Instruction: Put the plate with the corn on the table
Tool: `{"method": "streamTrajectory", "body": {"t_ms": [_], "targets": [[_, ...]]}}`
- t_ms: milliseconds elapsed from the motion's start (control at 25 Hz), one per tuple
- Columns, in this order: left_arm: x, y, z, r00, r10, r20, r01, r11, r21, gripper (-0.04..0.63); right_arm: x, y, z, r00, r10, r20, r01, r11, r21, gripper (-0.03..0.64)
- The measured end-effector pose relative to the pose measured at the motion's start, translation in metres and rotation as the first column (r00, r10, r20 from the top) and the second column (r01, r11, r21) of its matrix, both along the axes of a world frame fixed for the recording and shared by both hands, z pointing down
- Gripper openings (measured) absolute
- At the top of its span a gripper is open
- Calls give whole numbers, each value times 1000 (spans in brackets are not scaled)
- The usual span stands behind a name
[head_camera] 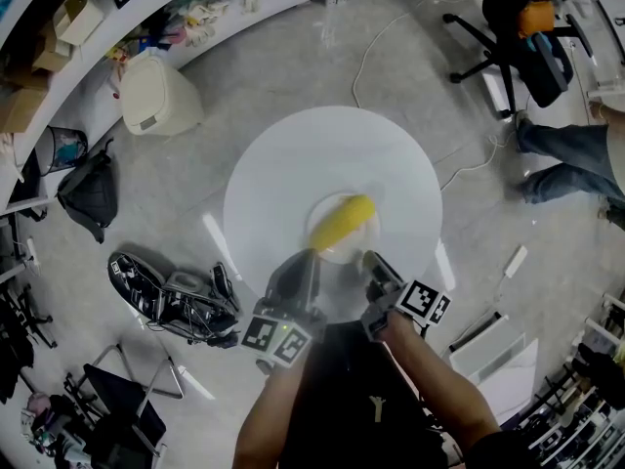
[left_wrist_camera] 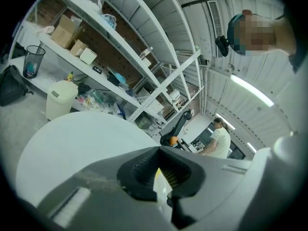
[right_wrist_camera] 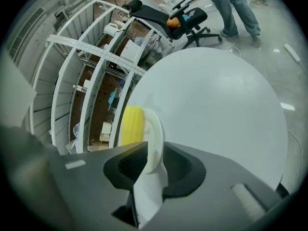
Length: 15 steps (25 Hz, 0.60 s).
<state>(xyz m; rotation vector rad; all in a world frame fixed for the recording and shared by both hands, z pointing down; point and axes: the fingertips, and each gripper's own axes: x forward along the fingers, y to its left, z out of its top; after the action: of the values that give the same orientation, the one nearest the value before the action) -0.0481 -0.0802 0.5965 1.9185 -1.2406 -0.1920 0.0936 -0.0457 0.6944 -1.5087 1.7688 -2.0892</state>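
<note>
At centre frame over the bench point(head_camera: 283, 164), my left tongs point(head_camera: 296, 279) and right tongs point(head_camera: 376, 270) clench the plate point(head_camera: 335, 254), probably stiff and light, by its near rim; corn point(head_camera: 342, 221) may roll

Matt, smooth table point(head_camera: 283, 174); glossy, smooth plate point(right_wrist_camera: 155, 134) (plastic, by the look); finely ribbed corn point(head_camera: 342, 221).

One round table point(head_camera: 293, 159), one plate point(head_camera: 342, 253), one corn cob point(head_camera: 343, 221). Two grippers: left gripper point(head_camera: 299, 277), right gripper point(head_camera: 375, 268). One office chair point(head_camera: 516, 29).
</note>
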Motion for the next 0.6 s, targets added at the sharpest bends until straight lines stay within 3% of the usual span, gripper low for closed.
{"method": "streamTrajectory", "body": {"t_ms": [360, 600], "targets": [[2, 6, -2, 1000, 4, -5, -4, 1000, 5, 2, 3, 6, -3, 999, -11, -37, 11, 1000, 9, 20], [4, 12, -8, 1000, 6, -4, -6, 1000, 11, 2, 4, 11, -6, 999, -16, -49, 17, 1000, 15, 8]]}}
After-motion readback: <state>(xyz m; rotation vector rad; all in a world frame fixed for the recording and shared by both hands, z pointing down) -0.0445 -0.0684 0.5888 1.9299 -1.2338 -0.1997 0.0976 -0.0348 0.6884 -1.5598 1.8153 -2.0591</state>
